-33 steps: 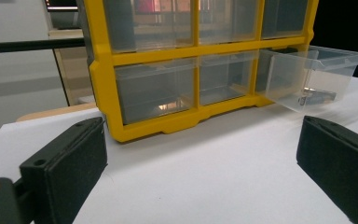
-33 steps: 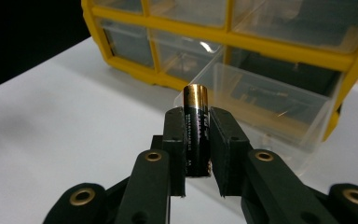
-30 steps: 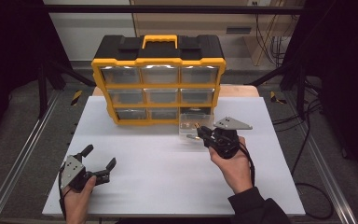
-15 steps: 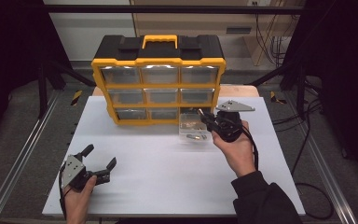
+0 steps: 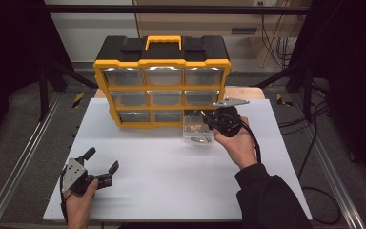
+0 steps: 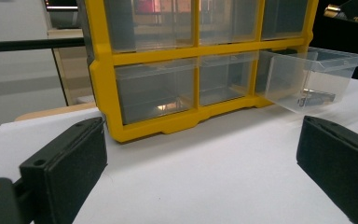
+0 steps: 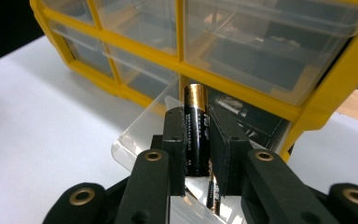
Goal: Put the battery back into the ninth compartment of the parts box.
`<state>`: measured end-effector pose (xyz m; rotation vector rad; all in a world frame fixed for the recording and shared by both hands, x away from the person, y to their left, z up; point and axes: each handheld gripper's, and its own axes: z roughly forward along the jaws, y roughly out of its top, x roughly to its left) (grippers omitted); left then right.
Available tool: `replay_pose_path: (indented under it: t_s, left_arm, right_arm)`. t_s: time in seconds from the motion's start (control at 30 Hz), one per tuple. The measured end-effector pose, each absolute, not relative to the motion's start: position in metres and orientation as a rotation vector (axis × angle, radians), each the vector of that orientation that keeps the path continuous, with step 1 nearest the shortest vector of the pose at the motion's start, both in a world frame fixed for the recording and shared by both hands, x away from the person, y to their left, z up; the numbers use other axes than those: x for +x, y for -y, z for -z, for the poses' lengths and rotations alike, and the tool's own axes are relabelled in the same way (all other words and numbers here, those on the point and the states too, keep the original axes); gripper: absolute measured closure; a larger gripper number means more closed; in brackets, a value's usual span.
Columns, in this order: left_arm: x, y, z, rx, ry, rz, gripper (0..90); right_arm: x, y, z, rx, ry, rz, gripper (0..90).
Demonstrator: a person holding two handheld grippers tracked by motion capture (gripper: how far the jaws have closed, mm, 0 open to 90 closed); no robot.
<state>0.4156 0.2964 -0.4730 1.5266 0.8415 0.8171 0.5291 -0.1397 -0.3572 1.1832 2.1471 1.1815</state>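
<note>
A battery [image 7: 195, 130] sits pinched between the two black jaws of the right gripper [image 7: 196, 140]; it is black with a gold band at the top end, and there is small white writing down its side; it stands up along the jaws, gold end away from the hand. The right gripper [image 5: 209, 119] is held over a clear drawer [image 5: 198, 131] that is pulled out of the bottom right slot of a yellow and black box of drawers [image 5: 162, 81]; another battery [image 7: 211, 193] lies down in the drawer, just under the jaws. The box stands at the back of a white table [image 5: 171, 181]. The left gripper [image 5: 100, 164] rests near the front left of the table, well apart from the box; its jaws are spread wide with nothing between them.
</note>
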Motion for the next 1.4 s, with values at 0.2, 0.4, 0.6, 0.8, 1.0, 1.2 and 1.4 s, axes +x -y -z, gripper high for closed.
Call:
replay_pose_path:
  t_s: [0.2, 0.4, 0.6, 0.8, 1.0, 1.2, 1.4]
  left_arm:
    - [0.416, -0.296, 0.473, 1.527, -0.842, -0.817, 1.4]
    - [0.416, -0.297, 0.473, 1.529, -0.846, -0.818, 1.4]
    - [0.416, -0.297, 0.473, 1.527, -0.846, -0.816, 1.5]
    - [0.416, -0.296, 0.473, 1.531, -0.844, -0.816, 1.4]
    - [0.416, -0.296, 0.473, 1.534, -0.842, -0.815, 1.3]
    - [0.416, -0.297, 0.474, 1.534, -0.842, -0.813, 1.1]
    - [0.415, -0.302, 0.473, 1.534, -0.85, -0.835, 1.1]
  right_arm:
    - [0.537, 0.133, 0.367, 1.175, -2.199, -1.125, 76.7]
    - [0.547, 0.129, 0.374, 1.196, -2.186, -1.104, 74.8]
    - [0.547, 0.128, 0.374, 1.203, -2.16, -1.147, 51.5]
    - [0.538, 0.128, 0.368, 1.175, -2.149, -1.2, 34.3]
    - [0.53, 0.135, 0.36, 1.164, -2.108, -1.266, 17.0]
    - [0.518, 0.149, 0.354, 1.128, -2.029, -1.314, 10.1]
    - [0.508, 0.167, 0.354, 1.101, -1.98, -1.307, 10.8]
